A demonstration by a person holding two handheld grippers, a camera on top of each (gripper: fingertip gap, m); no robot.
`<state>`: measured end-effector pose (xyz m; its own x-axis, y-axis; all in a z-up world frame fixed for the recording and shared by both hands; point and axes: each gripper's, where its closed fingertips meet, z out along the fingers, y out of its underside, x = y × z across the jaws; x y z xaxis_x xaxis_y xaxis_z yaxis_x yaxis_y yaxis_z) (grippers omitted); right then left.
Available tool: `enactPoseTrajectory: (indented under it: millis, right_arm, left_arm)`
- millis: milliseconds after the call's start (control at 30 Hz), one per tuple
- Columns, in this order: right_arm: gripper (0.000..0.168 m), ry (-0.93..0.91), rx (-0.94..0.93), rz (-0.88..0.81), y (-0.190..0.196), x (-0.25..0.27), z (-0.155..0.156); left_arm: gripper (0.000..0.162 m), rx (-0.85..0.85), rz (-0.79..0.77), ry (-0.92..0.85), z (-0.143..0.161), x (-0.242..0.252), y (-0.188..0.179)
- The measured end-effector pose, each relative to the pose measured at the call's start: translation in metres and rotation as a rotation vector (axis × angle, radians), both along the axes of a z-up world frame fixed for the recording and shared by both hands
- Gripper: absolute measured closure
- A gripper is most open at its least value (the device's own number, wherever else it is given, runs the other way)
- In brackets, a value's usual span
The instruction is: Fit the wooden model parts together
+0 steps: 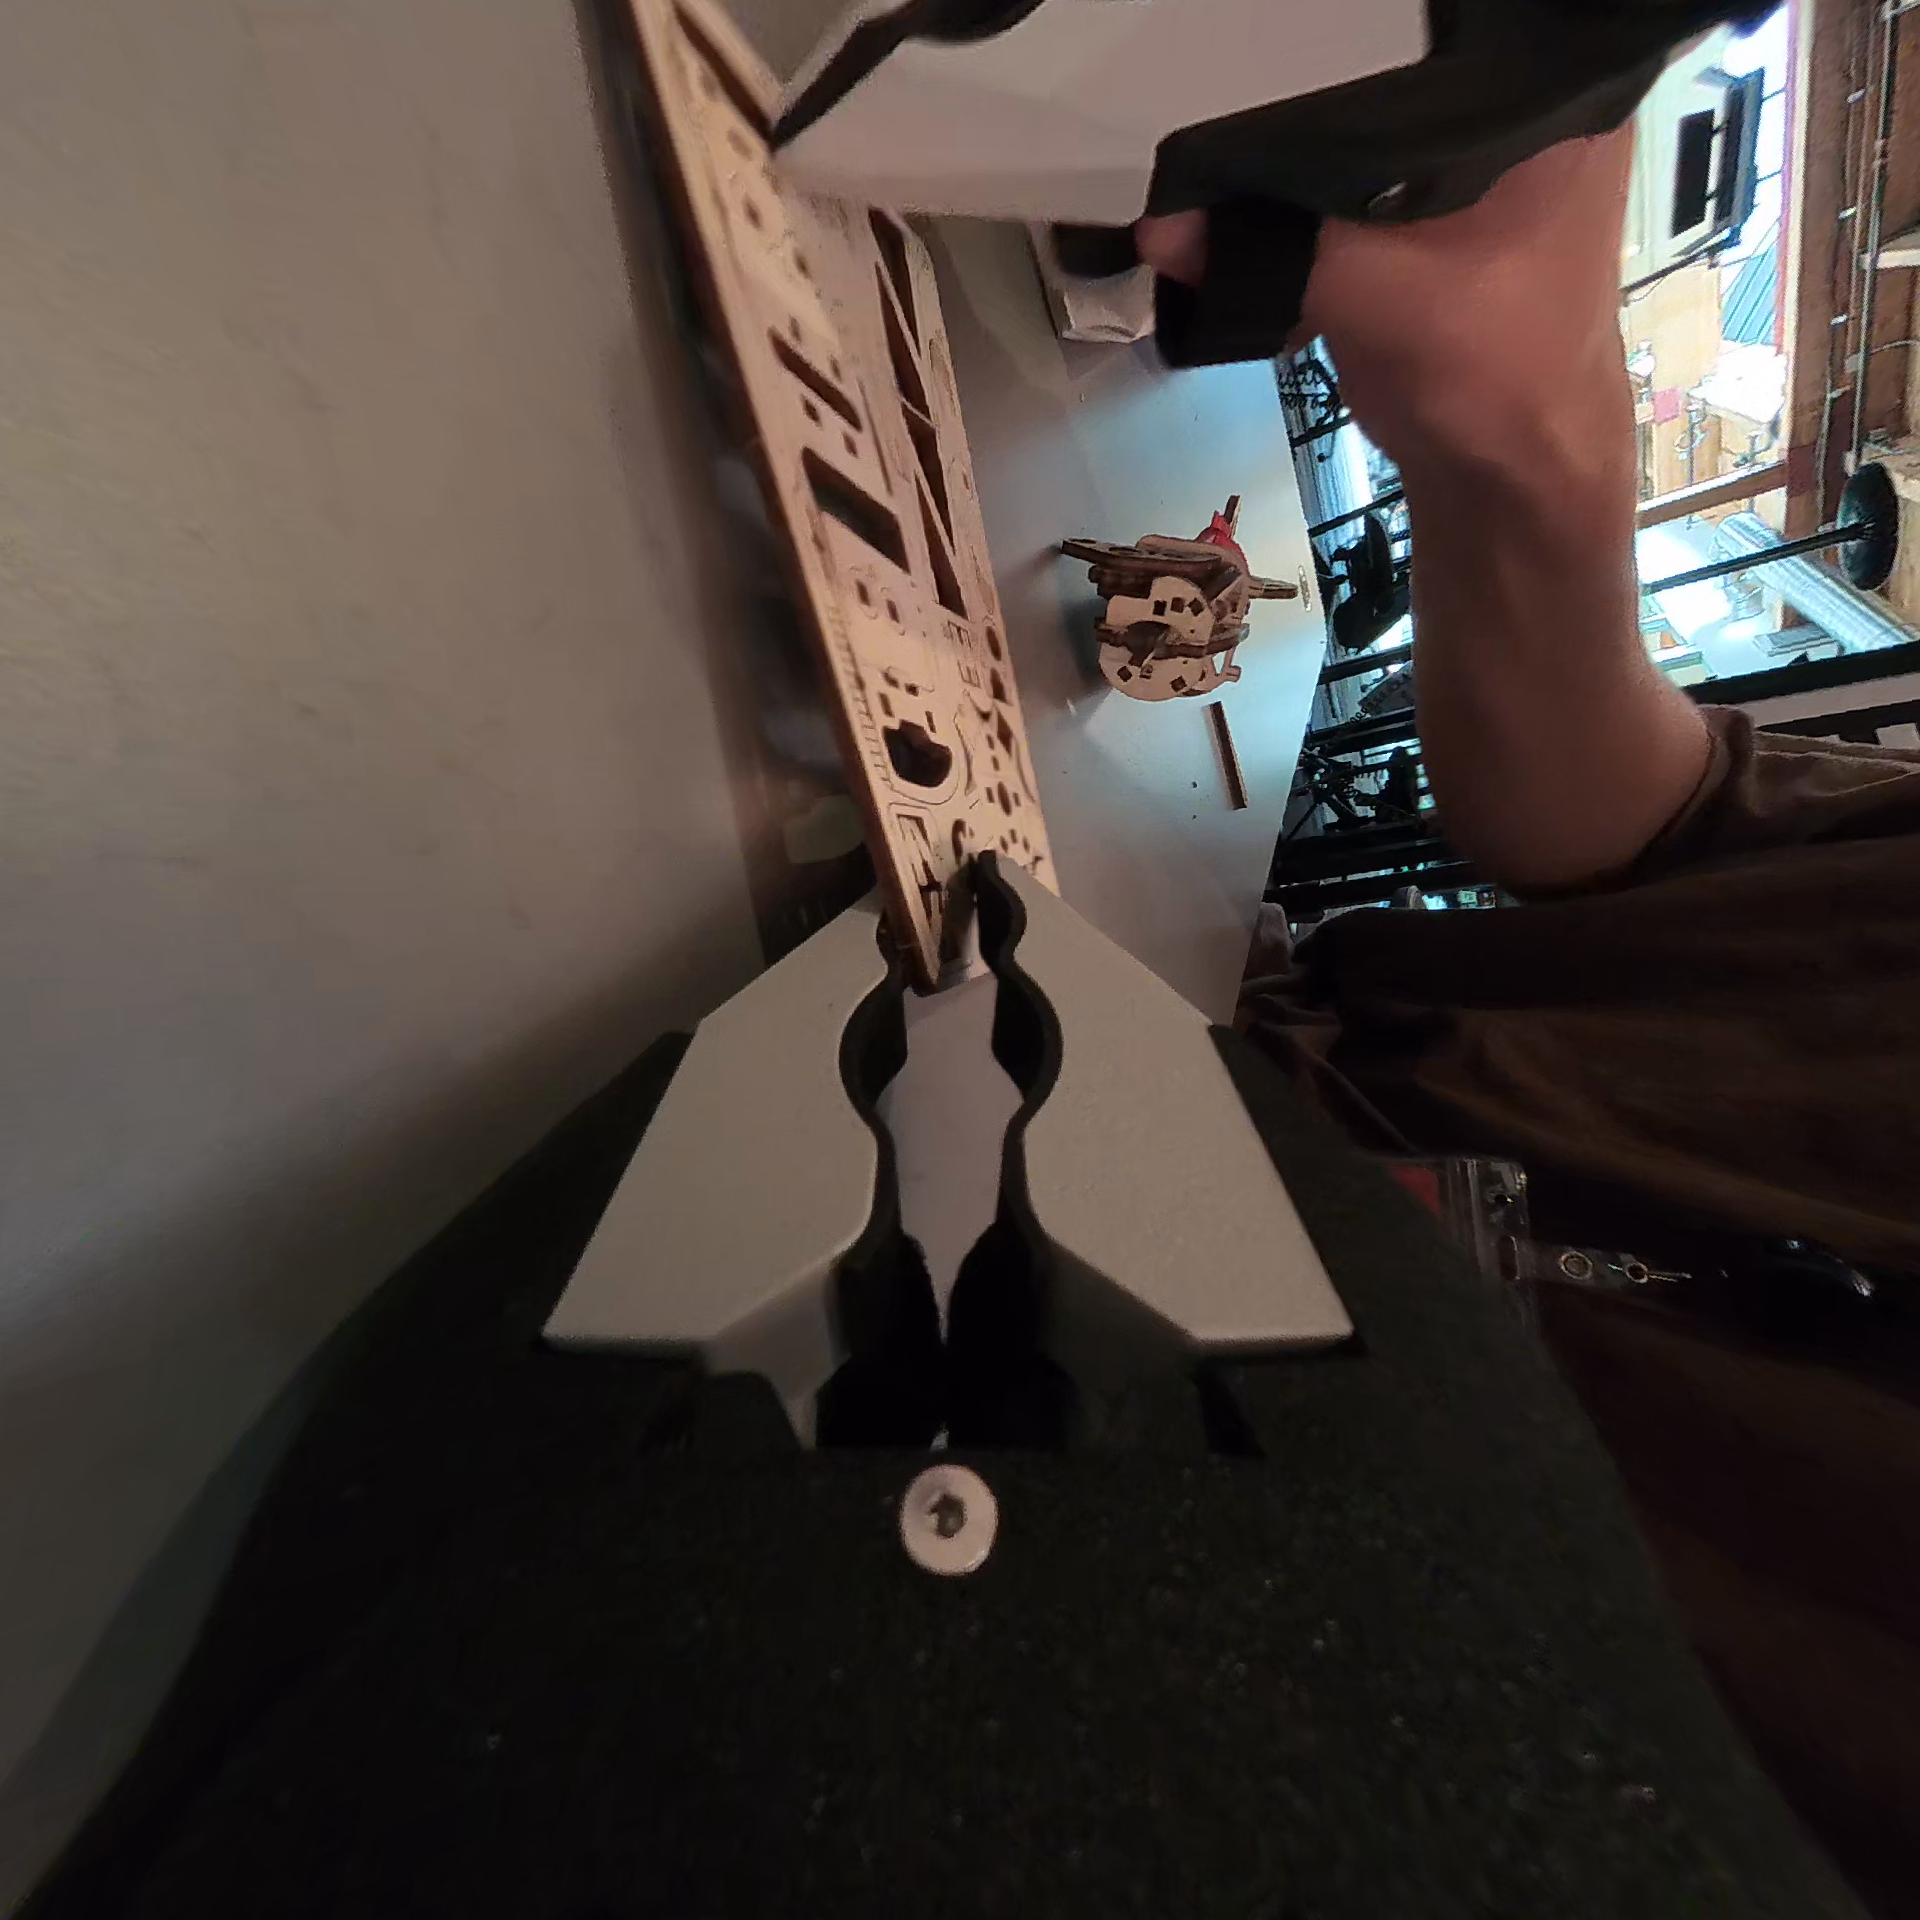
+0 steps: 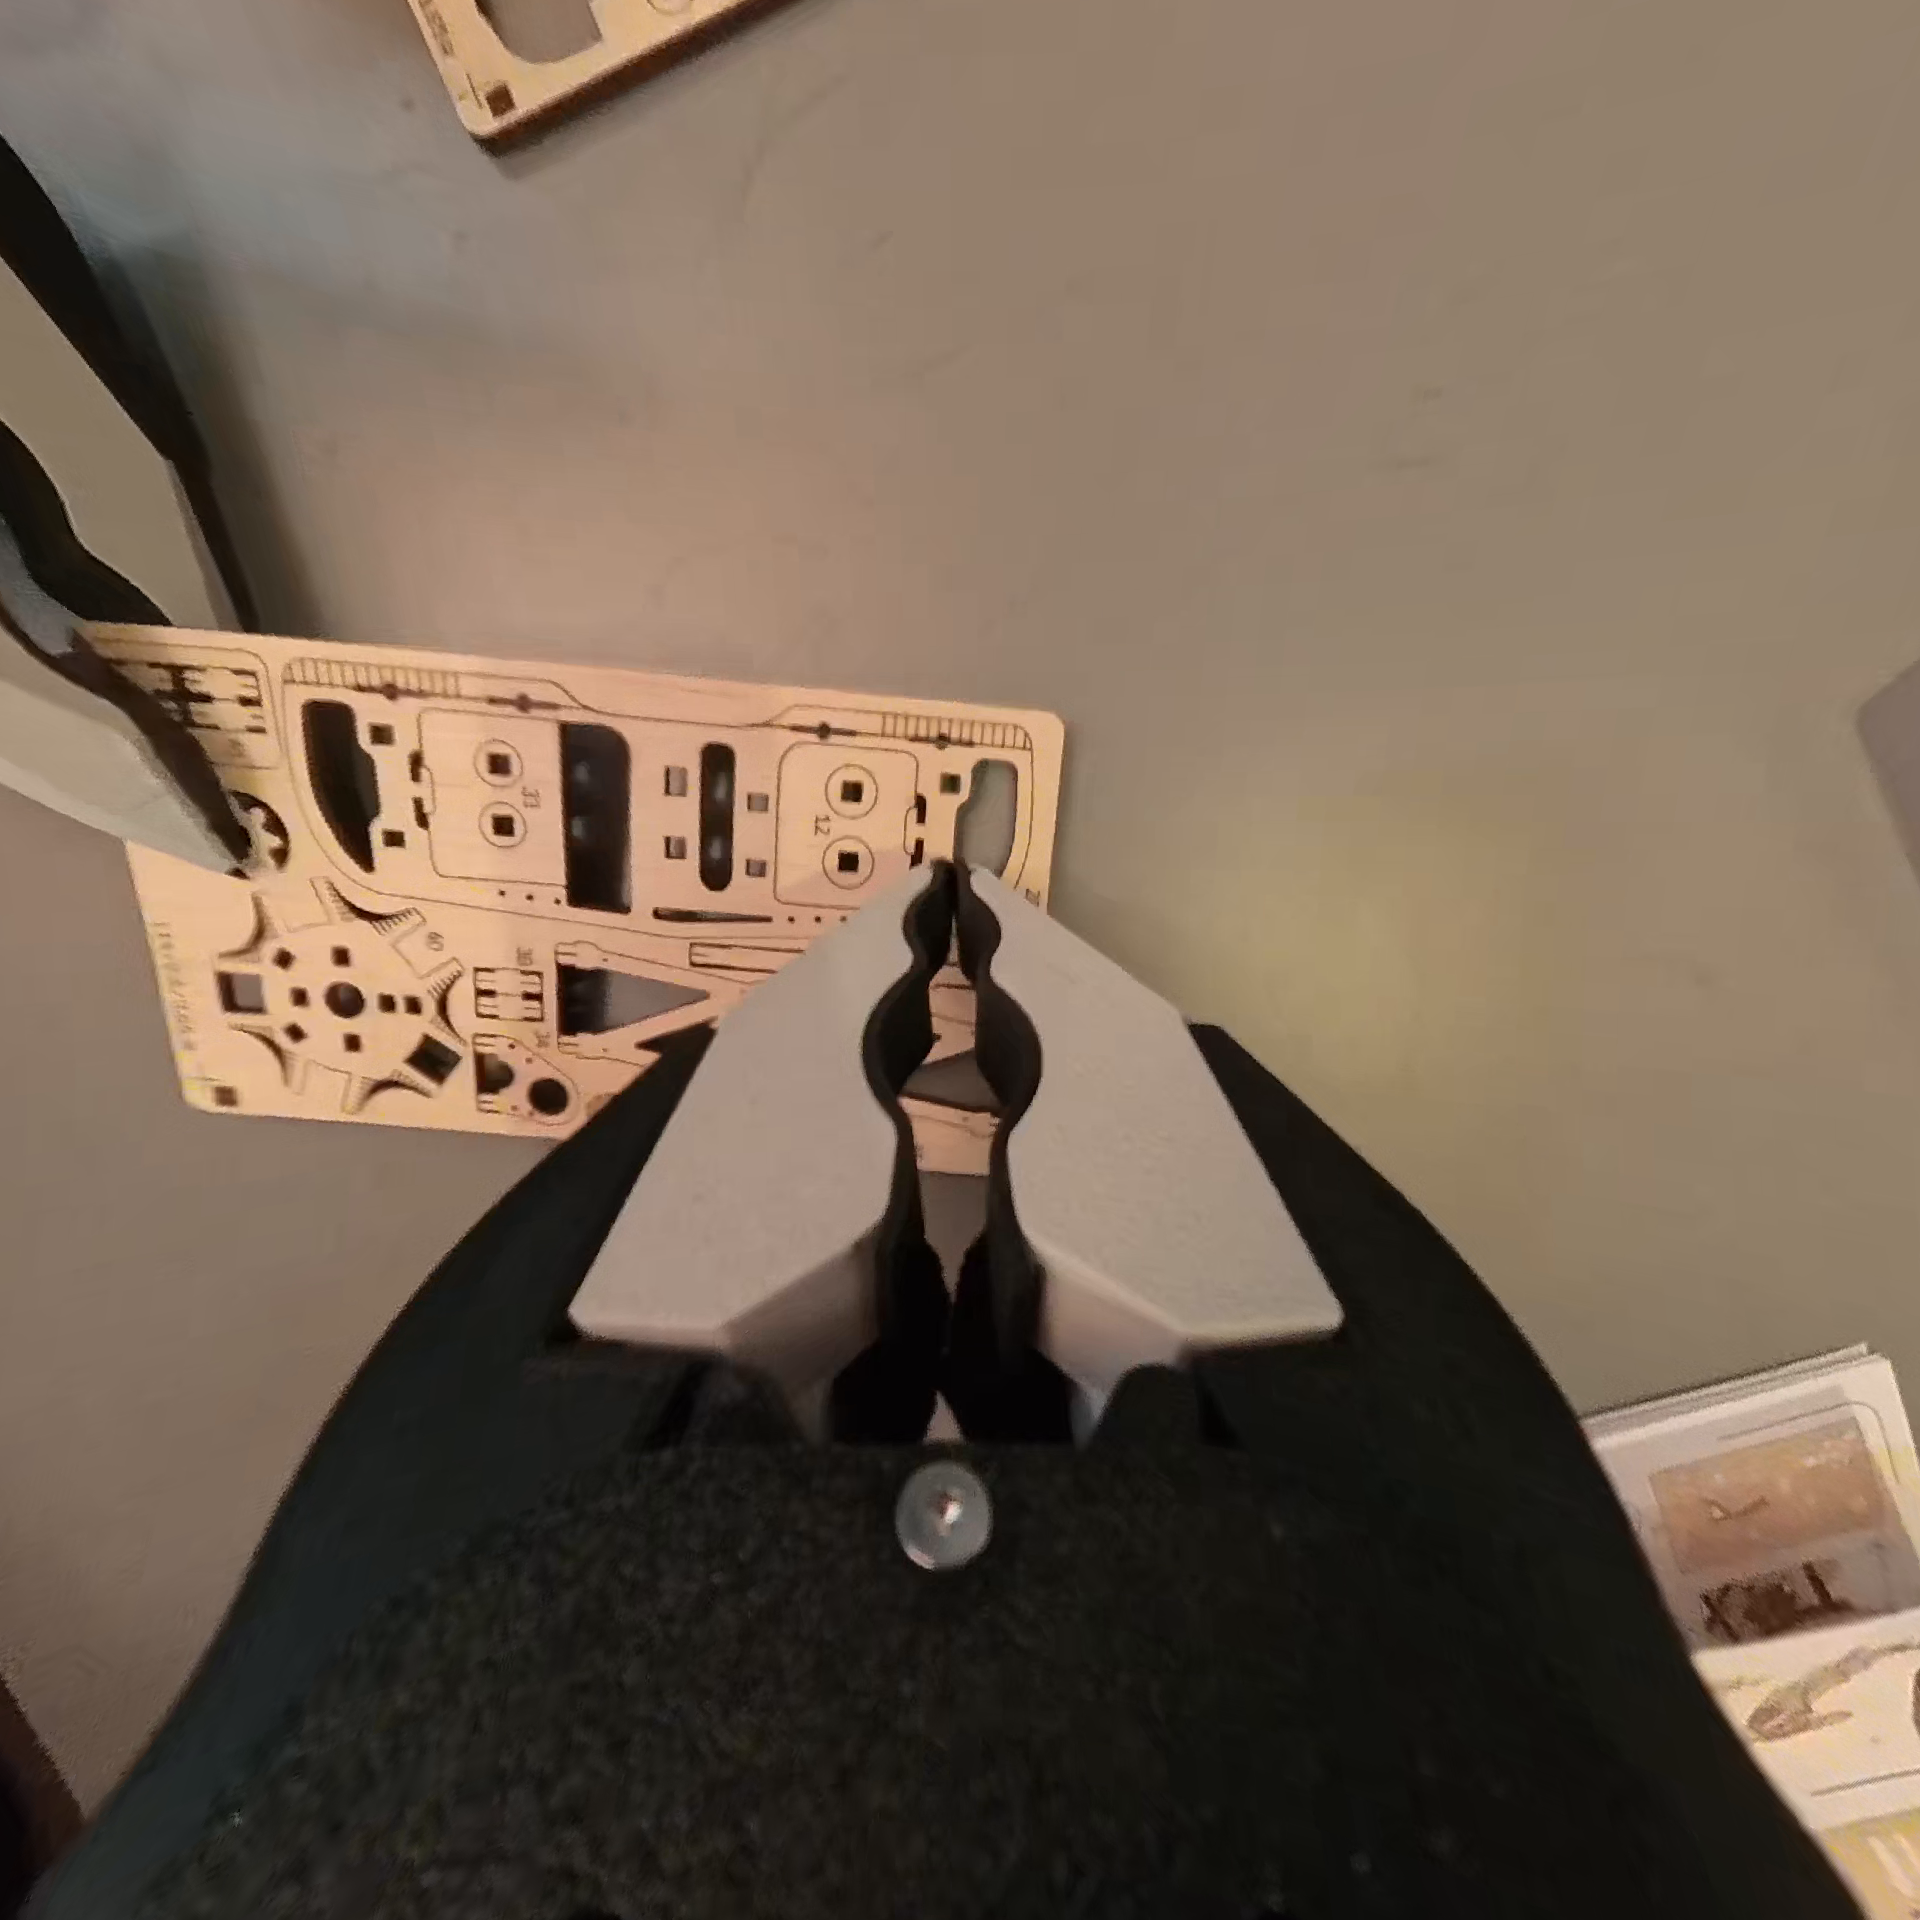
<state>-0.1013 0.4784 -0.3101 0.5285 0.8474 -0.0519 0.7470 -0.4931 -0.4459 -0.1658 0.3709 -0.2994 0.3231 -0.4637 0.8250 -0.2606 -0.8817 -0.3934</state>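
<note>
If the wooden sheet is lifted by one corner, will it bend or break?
The sheet looks thin and flat, so probably light and fairly stiff. Many cut-outs leave narrow bridges, so it may flex or snap near those if levered. The left claw is shut on its corner, a hold that likely lets it twist.

The left wrist view is rolled onto its side, close over the left tongs, looking along the wooden sheet across the grey surface toward a room beyond. The right wrist view looks steeply down over the right tongs at the same sheet from near. Both share this sheet, and each shows the other tongs at its edge.
</note>
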Motion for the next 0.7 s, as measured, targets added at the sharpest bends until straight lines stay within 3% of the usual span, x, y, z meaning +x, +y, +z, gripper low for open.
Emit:
enactPoseTrajectory:
  millis: [300,433,500,600,700]
  right_arm:
    - [0.168,-0.067,0.055,0.0,0.0,0.002,0.0]
    - [0.168,-0.007,0.018,-0.017,0.0,0.002,0.0]
    - [0.168,0.099,-0.061,-0.011,0.001,-0.001,0.009]
    - [0.15,0.498,-0.197,-0.028,0.007,-0.011,0.057]
    - [0.138,0.609,-0.358,0.039,-0.004,-0.007,0.057]
  left_arm:
    - [0.155,0.044,-0.005,-0.081,0.018,0.012,-0.004]
    - [0.155,0.066,0.007,-0.064,0.017,0.014,-0.005]
    - [0.155,0.072,-0.005,-0.04,0.011,0.008,-0.005]
    - [0.159,0.166,-0.027,-0.008,0.018,-0.01,0.0]
    - [0.16,0.225,-0.084,0.03,0.026,-0.025,0.0]
